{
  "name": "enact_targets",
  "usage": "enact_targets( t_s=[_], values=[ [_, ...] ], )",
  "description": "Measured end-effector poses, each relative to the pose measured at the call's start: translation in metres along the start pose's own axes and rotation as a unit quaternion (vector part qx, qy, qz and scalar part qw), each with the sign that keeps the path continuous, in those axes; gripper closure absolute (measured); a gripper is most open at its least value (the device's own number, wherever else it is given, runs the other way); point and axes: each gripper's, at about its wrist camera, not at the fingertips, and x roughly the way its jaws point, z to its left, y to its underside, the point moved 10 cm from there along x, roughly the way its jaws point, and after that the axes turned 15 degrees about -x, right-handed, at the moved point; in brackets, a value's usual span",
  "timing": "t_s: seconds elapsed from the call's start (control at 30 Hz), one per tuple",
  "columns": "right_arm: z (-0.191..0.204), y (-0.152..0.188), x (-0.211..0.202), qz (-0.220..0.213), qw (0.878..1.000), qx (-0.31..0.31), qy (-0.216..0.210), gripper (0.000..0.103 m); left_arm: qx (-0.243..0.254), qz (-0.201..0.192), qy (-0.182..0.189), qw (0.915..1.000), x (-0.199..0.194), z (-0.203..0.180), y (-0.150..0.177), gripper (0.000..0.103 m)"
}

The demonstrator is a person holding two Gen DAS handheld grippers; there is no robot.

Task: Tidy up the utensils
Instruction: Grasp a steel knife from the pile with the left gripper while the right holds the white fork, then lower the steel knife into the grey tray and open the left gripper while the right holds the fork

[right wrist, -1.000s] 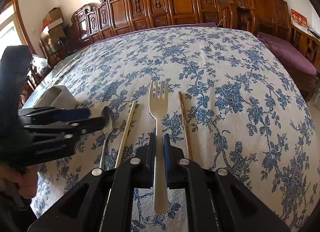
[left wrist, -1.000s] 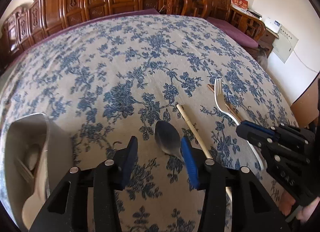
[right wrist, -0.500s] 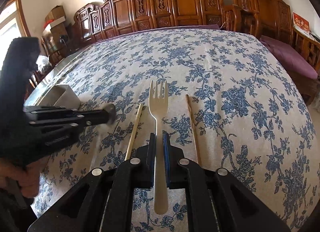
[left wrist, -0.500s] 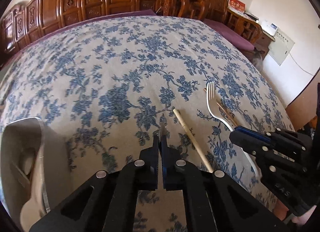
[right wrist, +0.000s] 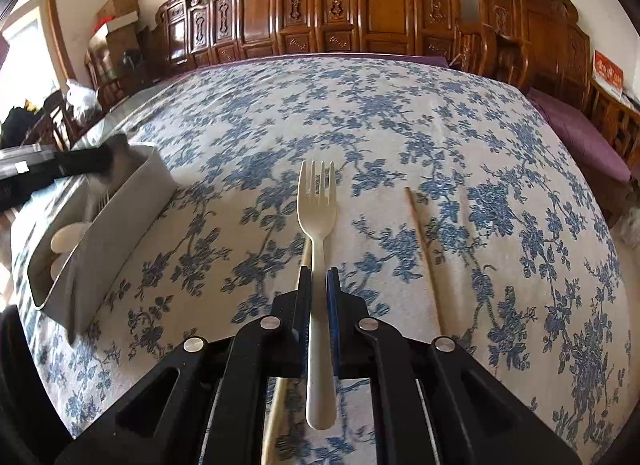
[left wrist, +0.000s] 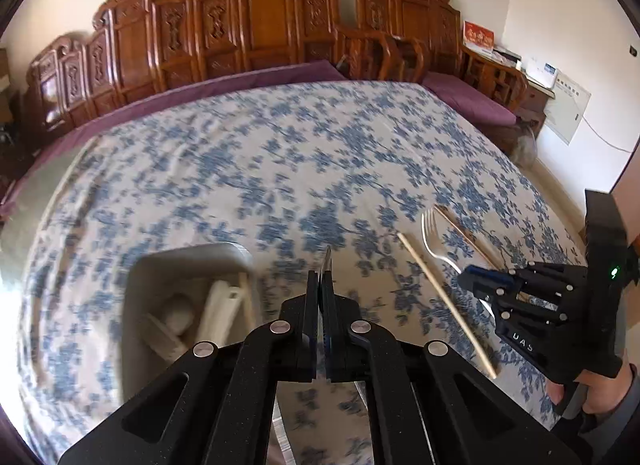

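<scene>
So the left gripper (left wrist: 320,285) is clamped on the metal spoon (left wrist: 327,261), seen edge-on as a thin blade poking out past its tips, and the grey utensil box (left wrist: 180,265) sits just left of and below those tips. The box already holds pale utensils, what looks like a white spoon among them. The right gripper (right wrist: 318,285) is pinched on the handle of the cream plastic fork (right wrist: 316,217), tines pointing away from it. 2 chopsticks (right wrist: 424,249) lie on the floral tablecloth (right wrist: 400,125), 1 either side of that gripper. Likely left: drop spoon, then fork and chopsticks
</scene>
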Motion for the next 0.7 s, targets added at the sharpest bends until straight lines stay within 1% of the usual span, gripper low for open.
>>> enact_targets(
  t_s=[0.1, 0.27, 0.5, 0.7],
  values=[
    [0.009, 0.001, -0.002, 0.005, 1.0, -0.012, 0.003, 0.094, -0.004, -0.011, -0.006, 0.9999, -0.014, 0.014, -0.005, 0.102],
    [0.018, -0.001, -0.001, 0.009, 1.0, -0.019, -0.001, 0.094, -0.009, -0.018, -0.005, 0.9998, -0.025, 0.03, -0.008, 0.102],
    [0.023, -0.001, 0.004, 0.013, 1.0, -0.022, -0.005, 0.094, 0.002, -0.021, -0.01, 0.9997, -0.024, 0.053, -0.006, 0.102],
    [0.031, -0.006, 0.007, 0.011, 0.999, -0.029, -0.011, 0.094, -0.013, -0.018, -0.014, 0.9996, -0.022, 0.085, -0.006, 0.102]
  ],
)
